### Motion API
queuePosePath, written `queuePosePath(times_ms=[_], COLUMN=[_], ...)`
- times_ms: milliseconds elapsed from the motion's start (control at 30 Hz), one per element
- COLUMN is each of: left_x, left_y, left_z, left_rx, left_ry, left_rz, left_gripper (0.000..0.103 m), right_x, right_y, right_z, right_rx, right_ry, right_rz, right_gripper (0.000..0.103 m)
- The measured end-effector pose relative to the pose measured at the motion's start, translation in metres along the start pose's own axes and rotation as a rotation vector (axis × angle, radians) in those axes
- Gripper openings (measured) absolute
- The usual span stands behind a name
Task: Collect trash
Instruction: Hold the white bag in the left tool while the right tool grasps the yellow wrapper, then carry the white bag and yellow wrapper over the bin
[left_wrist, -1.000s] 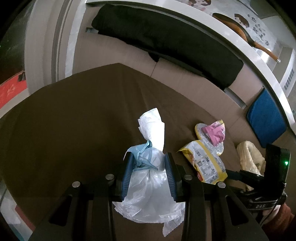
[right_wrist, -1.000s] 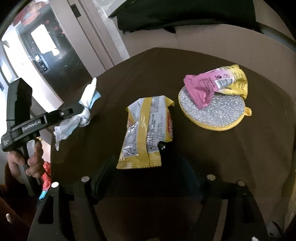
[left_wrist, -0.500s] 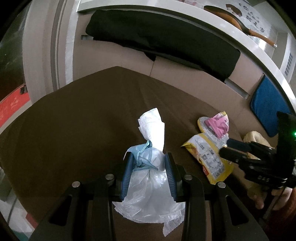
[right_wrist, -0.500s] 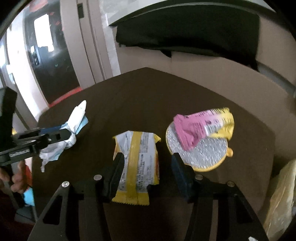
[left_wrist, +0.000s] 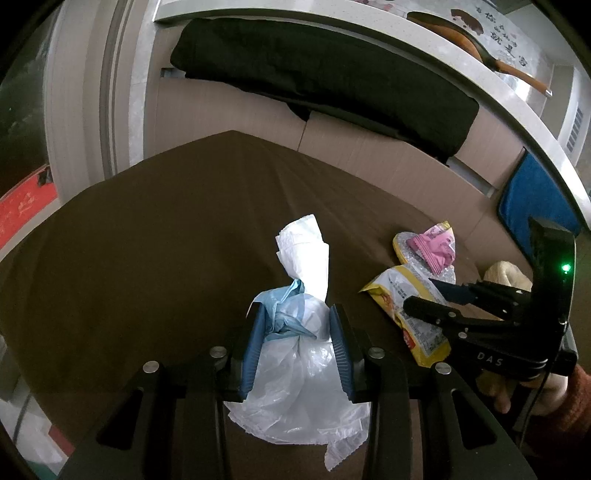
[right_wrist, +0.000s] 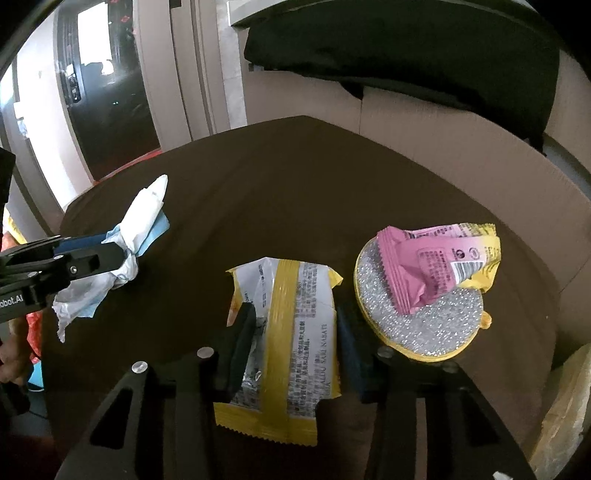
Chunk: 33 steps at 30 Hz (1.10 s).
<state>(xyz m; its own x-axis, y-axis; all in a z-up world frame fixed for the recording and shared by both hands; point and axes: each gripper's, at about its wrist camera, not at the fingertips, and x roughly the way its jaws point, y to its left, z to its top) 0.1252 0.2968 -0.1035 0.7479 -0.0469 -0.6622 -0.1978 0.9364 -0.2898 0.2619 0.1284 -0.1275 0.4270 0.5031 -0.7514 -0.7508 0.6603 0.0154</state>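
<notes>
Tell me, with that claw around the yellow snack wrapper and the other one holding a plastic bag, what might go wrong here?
The right gripper straddles the flat yellow wrapper without squeezing it yet; closing may just buckle or slide the slippery foil on the brown table.

The left gripper pinches only the knotted neck of the white plastic bag, whose mouth doesn't look open for the wrapper.

The pink wrapper lies loosely on the silver scrubber close by; a stray nudge might shift either.

Two wrappers (right_wrist: 284, 332) (right_wrist: 424, 266), one bag (left_wrist: 299, 350), one scourer (right_wrist: 436, 325)
</notes>
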Motion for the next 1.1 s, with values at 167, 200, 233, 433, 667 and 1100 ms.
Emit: queuePosePath(times_ms=[167, 200, 233, 433, 667, 1100], left_x=[0.0, 0.0, 0.0, 0.0, -0.007, -0.026], left_y=[0.0, 0.0, 0.001, -0.001, -0.019, -0.097], left_z=[0.0, 0.0, 0.0, 0.002, 0.006, 0.019], left_rx=[0.0, -0.002, -0.003, -0.001, 0.032, 0.137], left_ry=[0.0, 0.0, 0.0, 0.013, 0.004, -0.034], left_rz=[0.0, 0.0, -0.001, 0.001, 0.004, -0.041], left_gripper=[0.037, 0.037, 0.037, 0.037, 0.037, 0.036], right_x=[-0.006, -0.007, -0.009, -0.03, -0.058, -0.136], right_y=[-0.001, 0.0, 0.0, 0.001, -0.012, -0.063], right_z=[-0.004, -0.004, -0.004, -0.008, -0.015, -0.044], right_rx=[0.009, 0.005, 0.001, 0.012, 0.035, 0.163], right_ry=[0.001, -0.002, -0.002, -0.031, -0.077, -0.209], right_rz=[0.032, 0.027, 0.022, 0.01, -0.012, -0.068], right_gripper=[0.022, 0.019, 0.019, 0.017, 0.017, 0.018])
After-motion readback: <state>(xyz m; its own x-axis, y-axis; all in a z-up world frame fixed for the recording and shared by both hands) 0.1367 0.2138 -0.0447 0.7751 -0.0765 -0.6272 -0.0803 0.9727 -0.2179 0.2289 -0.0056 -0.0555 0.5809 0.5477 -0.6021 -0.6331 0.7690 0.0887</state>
